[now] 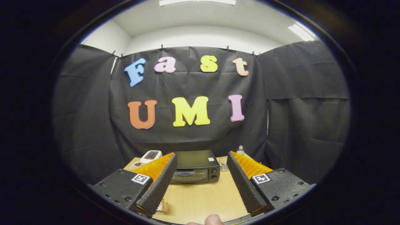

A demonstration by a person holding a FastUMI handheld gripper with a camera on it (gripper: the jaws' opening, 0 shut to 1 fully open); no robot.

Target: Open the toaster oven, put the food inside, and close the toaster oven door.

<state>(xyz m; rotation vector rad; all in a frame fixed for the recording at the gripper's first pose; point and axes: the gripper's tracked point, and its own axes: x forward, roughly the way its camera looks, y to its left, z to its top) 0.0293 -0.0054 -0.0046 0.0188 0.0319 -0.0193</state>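
A: Gripper (200, 184) state?
B: Fingers spread wide, grasping nothing. Toaster oven (195, 167) at the desk's (203, 200) far edge, door closed, left side hidden behind one finger.
A: Food?
B: Small item (162, 207) at near edge, mostly cut off; can't identify.

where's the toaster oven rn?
Gripper view: toaster oven sits on the table beyond the open gripper, between the white toaster and a glass.
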